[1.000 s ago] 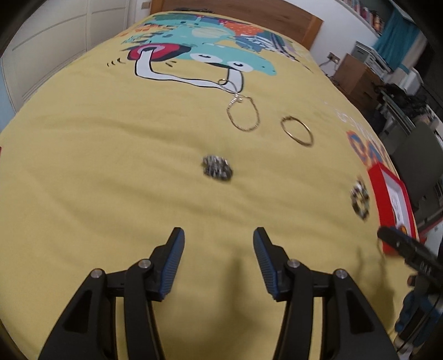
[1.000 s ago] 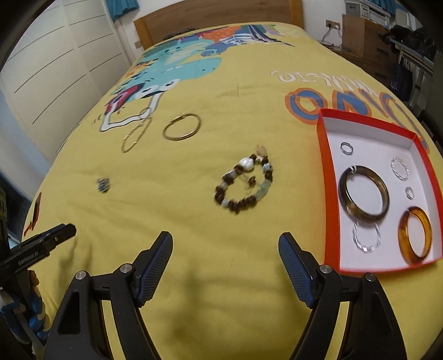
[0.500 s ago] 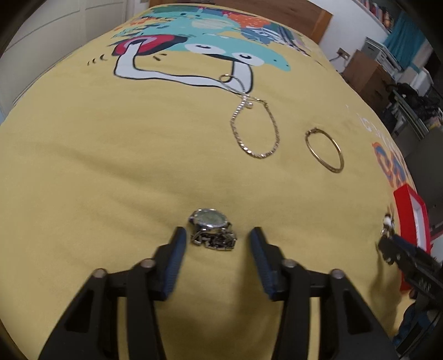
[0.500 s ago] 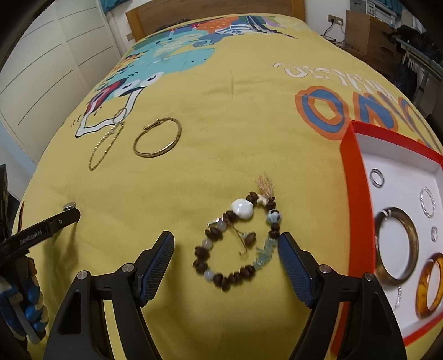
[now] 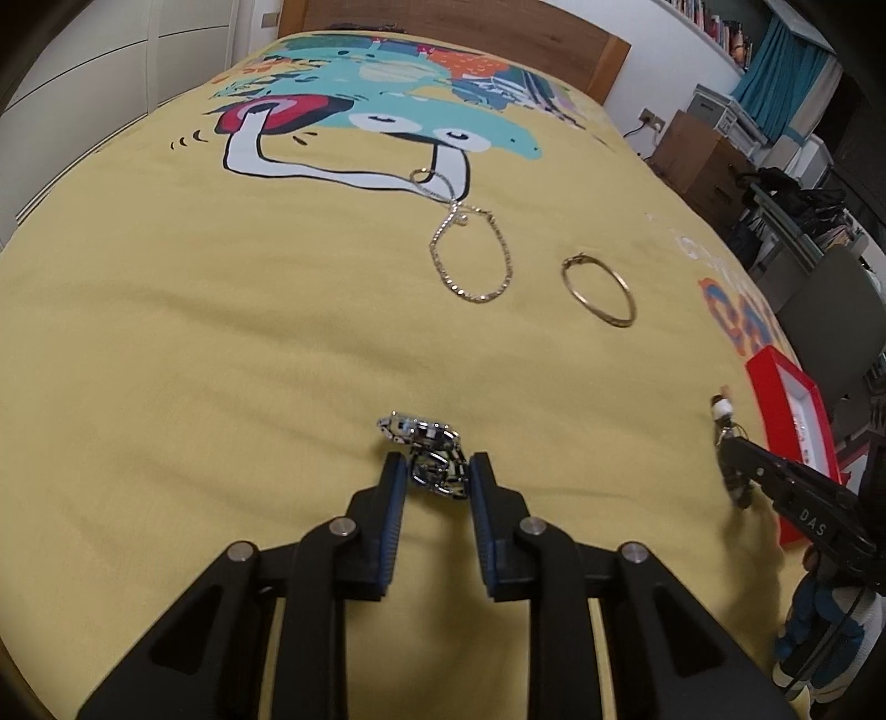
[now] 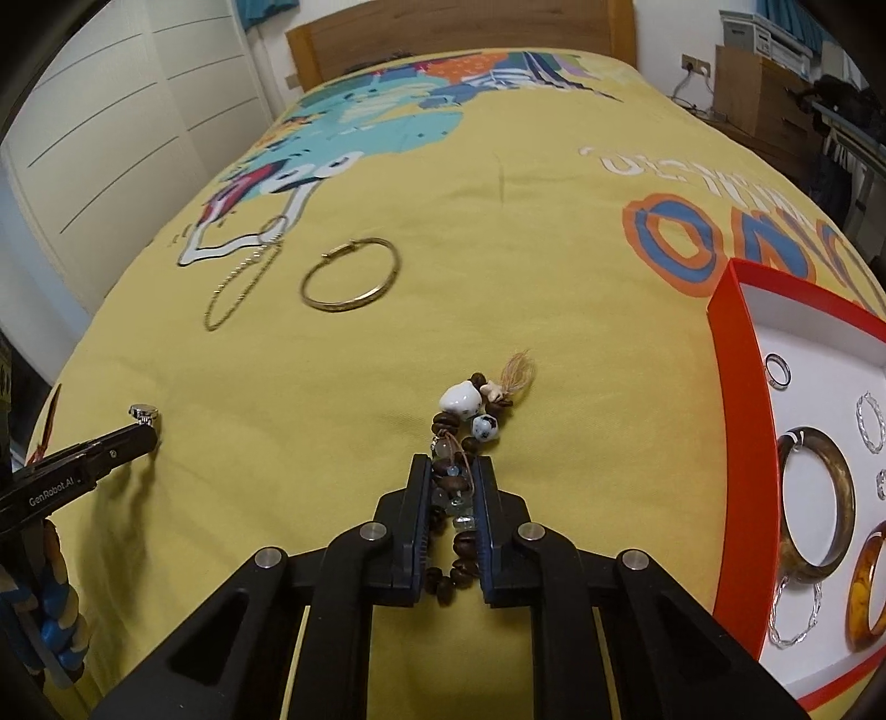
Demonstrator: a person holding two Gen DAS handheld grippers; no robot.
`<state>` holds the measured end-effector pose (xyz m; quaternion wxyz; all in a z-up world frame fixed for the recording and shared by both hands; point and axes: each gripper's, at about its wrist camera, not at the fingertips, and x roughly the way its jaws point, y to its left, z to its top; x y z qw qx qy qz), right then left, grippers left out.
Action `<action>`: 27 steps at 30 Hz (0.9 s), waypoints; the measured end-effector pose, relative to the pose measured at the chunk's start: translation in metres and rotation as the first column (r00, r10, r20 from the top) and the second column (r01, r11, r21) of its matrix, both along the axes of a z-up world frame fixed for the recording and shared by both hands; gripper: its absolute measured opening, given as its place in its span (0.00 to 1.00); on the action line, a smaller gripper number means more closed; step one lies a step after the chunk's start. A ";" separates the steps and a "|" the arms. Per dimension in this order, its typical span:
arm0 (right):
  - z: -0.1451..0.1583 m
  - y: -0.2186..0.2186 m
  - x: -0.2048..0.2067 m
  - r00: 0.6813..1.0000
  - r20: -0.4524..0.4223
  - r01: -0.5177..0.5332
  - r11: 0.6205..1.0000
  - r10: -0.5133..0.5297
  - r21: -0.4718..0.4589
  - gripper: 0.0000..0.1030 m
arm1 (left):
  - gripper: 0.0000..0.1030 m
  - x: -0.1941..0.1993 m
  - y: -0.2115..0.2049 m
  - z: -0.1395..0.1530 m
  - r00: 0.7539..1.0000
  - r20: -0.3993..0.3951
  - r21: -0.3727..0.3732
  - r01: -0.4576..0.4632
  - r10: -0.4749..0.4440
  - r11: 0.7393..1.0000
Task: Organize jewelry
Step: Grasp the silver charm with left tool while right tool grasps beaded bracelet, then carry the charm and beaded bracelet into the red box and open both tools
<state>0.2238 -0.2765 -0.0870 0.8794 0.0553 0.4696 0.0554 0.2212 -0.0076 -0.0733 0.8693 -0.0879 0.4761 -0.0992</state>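
My left gripper (image 5: pixel 434 471) is shut on a silver metal watch (image 5: pixel 426 443) that lies on the yellow bedspread. My right gripper (image 6: pixel 455 473) is shut on a brown beaded bracelet (image 6: pixel 462 437) with a white bead and a tassel, also on the bedspread. A gold chain (image 5: pixel 470 255) and a gold bangle (image 5: pixel 598 288) lie farther up the bed; both show in the right wrist view too, the chain (image 6: pixel 238 288) and the bangle (image 6: pixel 351 274). A red box (image 6: pixel 736 343) with a white inside holds rings and bangles at the right.
The bedspread (image 5: pixel 221 332) has a cartoon print near the wooden headboard (image 6: pixel 443 27). White wardrobe doors (image 6: pixel 111 111) stand left of the bed. Drawers and clutter (image 5: pixel 747 166) stand right of the bed. The red box shows in the left wrist view (image 5: pixel 775 399).
Both grippers moved forward and down to their items and closed: the left on the watch, the right on the beaded bracelet, squeezing its loop narrow.
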 end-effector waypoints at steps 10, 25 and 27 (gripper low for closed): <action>0.025 0.006 -0.040 0.998 0.061 -0.038 0.997 0.034 0.072 0.13 | 0.21 -0.029 -0.016 0.032 0.997 0.058 -0.009 0.060 -0.060 0.998; 0.083 -0.047 -0.091 0.983 0.175 0.030 0.993 -0.049 0.111 0.13 | 0.21 -0.056 -0.107 0.084 0.968 0.131 -0.041 0.221 -0.214 0.974; 0.090 -0.068 -0.094 0.980 0.186 0.057 0.993 -0.075 0.101 0.13 | 0.21 -0.057 -0.130 0.087 0.959 0.133 -0.044 0.258 -0.250 0.965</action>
